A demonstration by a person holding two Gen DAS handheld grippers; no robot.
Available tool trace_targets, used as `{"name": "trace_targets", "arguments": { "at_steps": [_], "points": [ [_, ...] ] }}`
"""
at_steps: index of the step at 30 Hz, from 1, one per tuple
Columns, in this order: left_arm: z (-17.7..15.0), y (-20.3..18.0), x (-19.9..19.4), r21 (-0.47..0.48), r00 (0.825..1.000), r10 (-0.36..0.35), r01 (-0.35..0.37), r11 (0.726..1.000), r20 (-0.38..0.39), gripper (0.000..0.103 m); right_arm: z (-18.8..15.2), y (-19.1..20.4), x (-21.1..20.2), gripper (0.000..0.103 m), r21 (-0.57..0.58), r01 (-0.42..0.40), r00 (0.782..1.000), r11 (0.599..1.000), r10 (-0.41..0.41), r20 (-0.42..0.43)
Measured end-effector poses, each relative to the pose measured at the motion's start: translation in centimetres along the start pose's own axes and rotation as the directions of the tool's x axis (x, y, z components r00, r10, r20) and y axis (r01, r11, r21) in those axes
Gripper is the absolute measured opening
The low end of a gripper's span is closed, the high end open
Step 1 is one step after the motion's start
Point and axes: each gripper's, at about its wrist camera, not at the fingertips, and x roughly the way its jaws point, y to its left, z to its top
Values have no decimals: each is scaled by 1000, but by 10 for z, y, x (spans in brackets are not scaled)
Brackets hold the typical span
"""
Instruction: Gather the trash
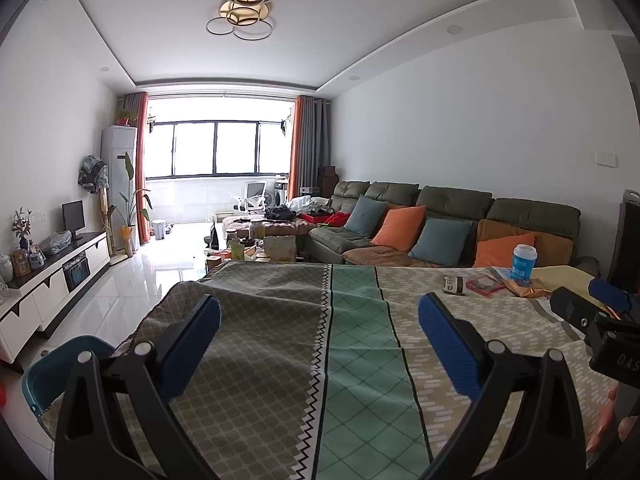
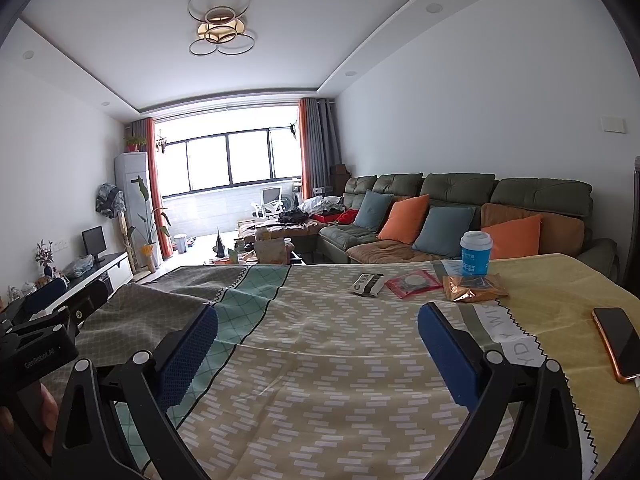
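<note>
Trash lies at the far right of a table with a patterned cloth [image 2: 320,360]: a small black-and-white wrapper [image 2: 367,283], a red packet [image 2: 412,283], a crumpled gold wrapper [image 2: 474,293] and a blue paper cup with a white lid [image 2: 475,254]. The same items show in the left wrist view: wrapper [image 1: 453,284], red packet [image 1: 485,285], gold wrapper [image 1: 528,289], cup [image 1: 523,263]. My left gripper [image 1: 320,344] is open and empty over the cloth's left part. My right gripper [image 2: 318,348] is open and empty, short of the trash.
A phone [image 2: 620,342] lies on the cloth at the right edge. A teal chair [image 1: 60,368] stands at the table's left. Beyond are a green sofa with cushions [image 2: 440,208], a cluttered coffee table [image 1: 256,248] and a TV cabinet [image 1: 52,276].
</note>
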Motion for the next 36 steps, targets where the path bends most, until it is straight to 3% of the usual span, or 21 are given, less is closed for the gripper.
{"name": "trace_targets", "arguments": {
  "at_steps": [36],
  "points": [
    [0,2,0,-9,1000,9,-9,1000,1,99,1,-1,-3,100,0,1,1000,1000,-1,5]
  ]
}}
